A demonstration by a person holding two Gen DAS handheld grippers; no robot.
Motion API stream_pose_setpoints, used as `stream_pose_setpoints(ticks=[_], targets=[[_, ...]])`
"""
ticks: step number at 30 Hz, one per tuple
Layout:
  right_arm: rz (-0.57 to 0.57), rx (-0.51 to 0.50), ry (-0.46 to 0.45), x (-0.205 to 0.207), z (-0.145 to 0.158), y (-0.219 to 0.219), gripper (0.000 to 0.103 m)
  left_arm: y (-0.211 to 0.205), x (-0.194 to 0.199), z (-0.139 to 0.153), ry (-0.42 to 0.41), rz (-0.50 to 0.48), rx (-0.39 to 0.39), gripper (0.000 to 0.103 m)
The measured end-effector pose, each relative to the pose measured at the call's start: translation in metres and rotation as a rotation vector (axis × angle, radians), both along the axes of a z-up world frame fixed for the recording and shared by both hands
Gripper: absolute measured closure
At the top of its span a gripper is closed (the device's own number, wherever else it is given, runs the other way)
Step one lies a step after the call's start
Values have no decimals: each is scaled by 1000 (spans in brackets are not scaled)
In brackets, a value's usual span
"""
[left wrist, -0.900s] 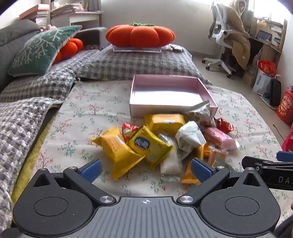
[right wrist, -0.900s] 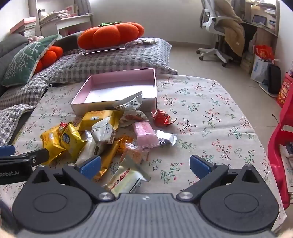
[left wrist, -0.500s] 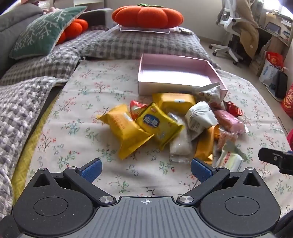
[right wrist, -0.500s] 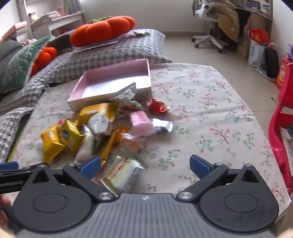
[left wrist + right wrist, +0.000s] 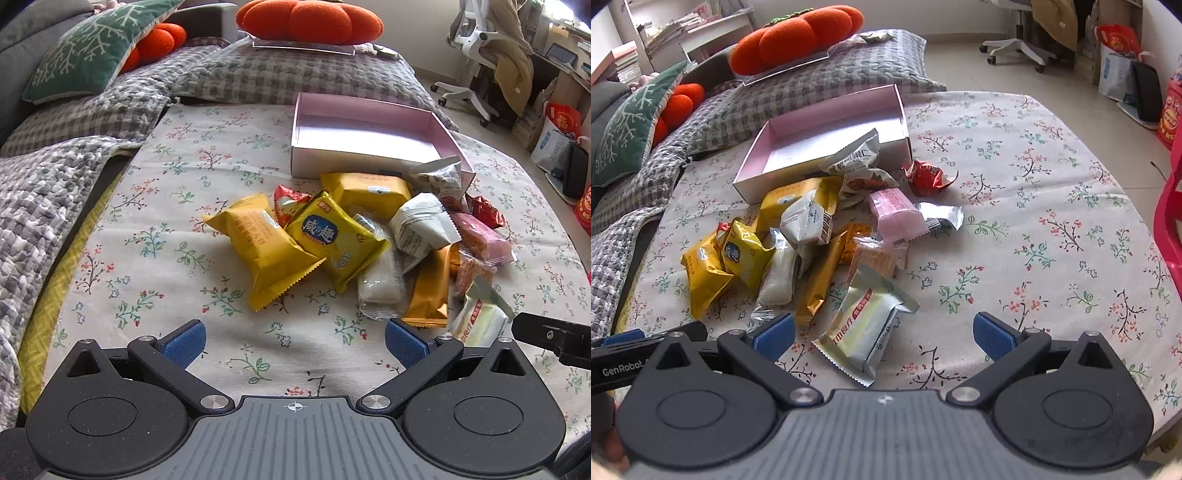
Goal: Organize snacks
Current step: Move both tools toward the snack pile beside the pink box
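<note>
Pink box (image 5: 369,147) empty; snacks (image 5: 332,236) beside.

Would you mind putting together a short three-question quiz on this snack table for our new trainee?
1. True or false: the pink box already holds several snacks.
2. Which packet lies nearest the right gripper? A) the silver-green packet B) the red wrapper C) the pink packet
3. Fill in: both the left gripper and the right gripper have their jaws ____ and hold nothing.

Key
1. False: its inside shows bare; the snacks are heaped on the floral tablecloth in front of it.
2. A
3. open
</note>
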State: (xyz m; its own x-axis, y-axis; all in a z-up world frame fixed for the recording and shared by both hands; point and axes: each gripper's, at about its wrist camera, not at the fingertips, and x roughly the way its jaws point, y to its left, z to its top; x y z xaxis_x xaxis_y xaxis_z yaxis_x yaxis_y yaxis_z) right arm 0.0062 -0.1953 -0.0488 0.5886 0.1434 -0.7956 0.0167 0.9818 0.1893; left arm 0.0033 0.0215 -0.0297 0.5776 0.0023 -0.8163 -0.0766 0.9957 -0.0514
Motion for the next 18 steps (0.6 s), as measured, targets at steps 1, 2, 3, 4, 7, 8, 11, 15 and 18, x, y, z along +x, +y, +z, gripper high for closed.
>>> stream_pose_setpoints(ticks=[1,2,3,4,7,8,11,15,18], targets=[[-4,-2,4,1,-1,0,0,0,1,-1,1,0,2,0],[-7,-2,8,1,-2,-1,0,0,1,-1,2,1,4,0],[-10,-1,12,2,-3,-1,0,0,2,-2,2,1,6,0],[-12,-2,16,2,-3,0,0,-1,2,-2,2,2,8,0],[-14,9,27,4,-5,1,0,-3,4,-3,0,2,19,0],[-13,12,30,5,-6,1,0,-3,5,-4,1,1,22,0],[-22,18,43,10,-11,3,2,-4,8,-6,5,1,29,0],[-39,28,81,17,-18,6,13,-3,12,-8,5,3,43,0],[-36,36,93,19,-22,9,17,-2,16,-11,6,4,52,0]])
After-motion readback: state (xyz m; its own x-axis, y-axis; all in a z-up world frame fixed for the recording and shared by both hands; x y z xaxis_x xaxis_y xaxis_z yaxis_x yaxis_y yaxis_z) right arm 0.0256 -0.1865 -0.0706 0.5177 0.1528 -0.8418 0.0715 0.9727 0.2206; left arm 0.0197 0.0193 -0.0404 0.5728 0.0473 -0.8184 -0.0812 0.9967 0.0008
